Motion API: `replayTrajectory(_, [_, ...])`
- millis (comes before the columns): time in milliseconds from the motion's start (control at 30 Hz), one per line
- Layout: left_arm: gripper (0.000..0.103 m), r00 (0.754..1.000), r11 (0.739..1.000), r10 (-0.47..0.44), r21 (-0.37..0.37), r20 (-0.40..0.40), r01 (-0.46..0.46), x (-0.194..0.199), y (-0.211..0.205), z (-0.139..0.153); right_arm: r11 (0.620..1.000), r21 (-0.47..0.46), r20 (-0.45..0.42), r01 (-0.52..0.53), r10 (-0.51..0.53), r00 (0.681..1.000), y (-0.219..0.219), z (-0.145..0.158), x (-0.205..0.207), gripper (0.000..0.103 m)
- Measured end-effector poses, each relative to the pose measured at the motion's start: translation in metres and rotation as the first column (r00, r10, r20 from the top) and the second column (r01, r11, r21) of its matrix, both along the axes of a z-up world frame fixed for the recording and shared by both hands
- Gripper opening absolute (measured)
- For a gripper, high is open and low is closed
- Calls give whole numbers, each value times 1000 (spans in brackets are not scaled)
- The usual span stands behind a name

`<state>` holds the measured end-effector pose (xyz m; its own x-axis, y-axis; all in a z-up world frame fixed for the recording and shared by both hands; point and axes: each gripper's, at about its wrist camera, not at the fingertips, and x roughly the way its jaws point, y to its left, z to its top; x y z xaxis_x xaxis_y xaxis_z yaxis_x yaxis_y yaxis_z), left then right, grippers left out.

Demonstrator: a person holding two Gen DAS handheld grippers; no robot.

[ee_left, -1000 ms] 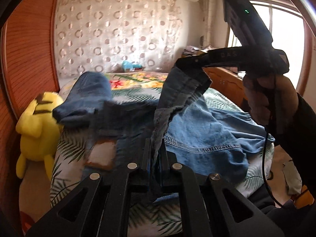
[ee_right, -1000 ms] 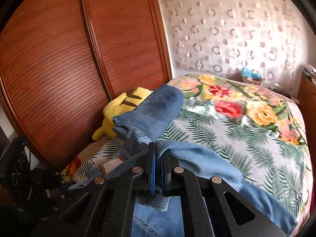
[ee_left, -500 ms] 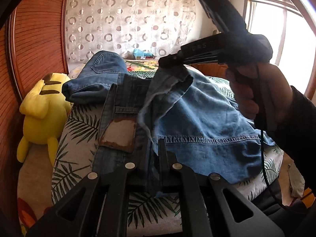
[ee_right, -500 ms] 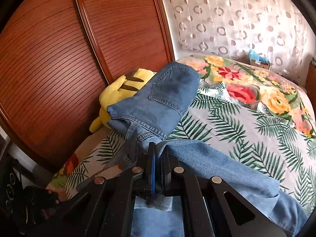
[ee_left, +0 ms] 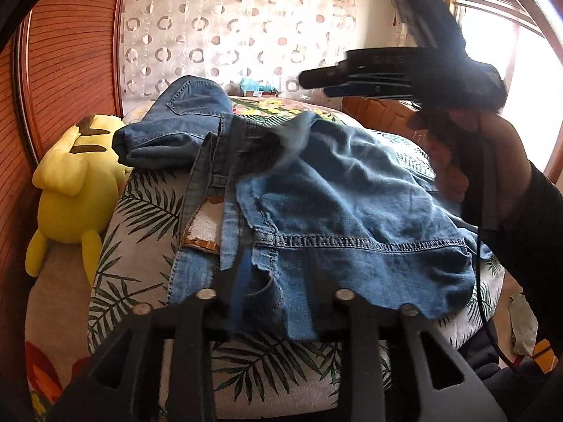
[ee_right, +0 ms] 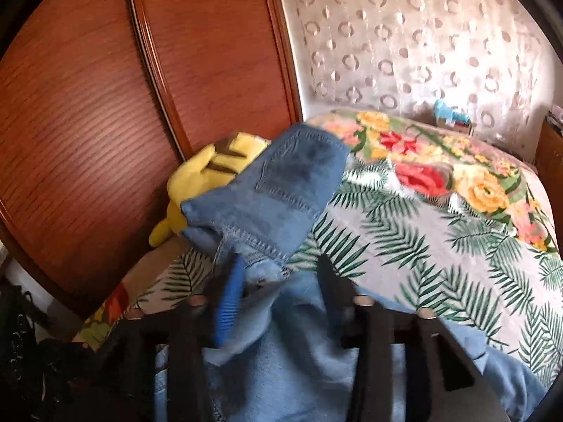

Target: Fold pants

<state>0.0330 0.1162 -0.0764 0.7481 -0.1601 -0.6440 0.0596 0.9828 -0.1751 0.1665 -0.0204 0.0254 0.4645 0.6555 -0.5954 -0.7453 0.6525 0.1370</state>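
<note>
pants on bed (hem blurred) | left tongs opening, denim loose between | right tongs likewise

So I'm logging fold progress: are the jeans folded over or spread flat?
Folded over. The jeans lie doubled on the bed, hem edge over the waistband patch.

Nothing I can read here. The lettering on my right gripper is blurred. The jeans patch is worn blank.
</note>
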Motion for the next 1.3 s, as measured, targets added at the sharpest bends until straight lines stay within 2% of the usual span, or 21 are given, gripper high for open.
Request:
replayTrajectory(33, [43,1000,1000,-3,0,-6,3,1,-1,-2,1000,-2,6,5,-4,1000,-6,0,-3,50])
replayTrajectory(233, [44,998,1000,-5,11,-58,6,9,-1,-16,998,-51,92,28,-24,995,-51,-8,-33,50])
replayTrajectory(367, [44,997,1000,25,5,-78,-24,12,2,-24,996,-60,92,68,-62,994,-91,-17,-50,50])
replayTrajectory(533, [44,998,999,42,12,-48,-41,8,1,-22,987,-73,80,144,-138,987,-142,-32,-68,50])
replayTrajectory(667, [43,999,999,38,10,-18,-38,4,1,-17,967,-107,75,229,-222,972,-179,-56,-82,50])
replayTrajectory(800, [36,1000,999,26,38,-18,-25,5,-4,-16,954,-90,7,285,-285,958,-207,-79,-87,50])
replayTrajectory(867, [32,999,998,23,56,-22,-22,5,-7,-16,945,-96,0,312,-314,950,-214,-89,-90,50])
replayTrajectory(933, [26,1000,997,17,78,-24,-15,5,-10,-17,937,-103,-12,334,-337,942,-218,-97,-90,50])
replayTrajectory(1033, [10,1000,993,11,121,-25,-8,4,-14,-17,937,-88,-55,339,-344,937,-221,-104,-92,50])
replayTrajectory(1133, [5,1000,989,21,146,-21,-17,2,-13,-14,933,-82,-36,351,-354,934,-222,-100,-95,50])
replayTrajectory(1300, [3,999,988,41,148,-9,-40,-8,0,-4,934,-94,-43,346,-351,935,-225,-103,-95,50])
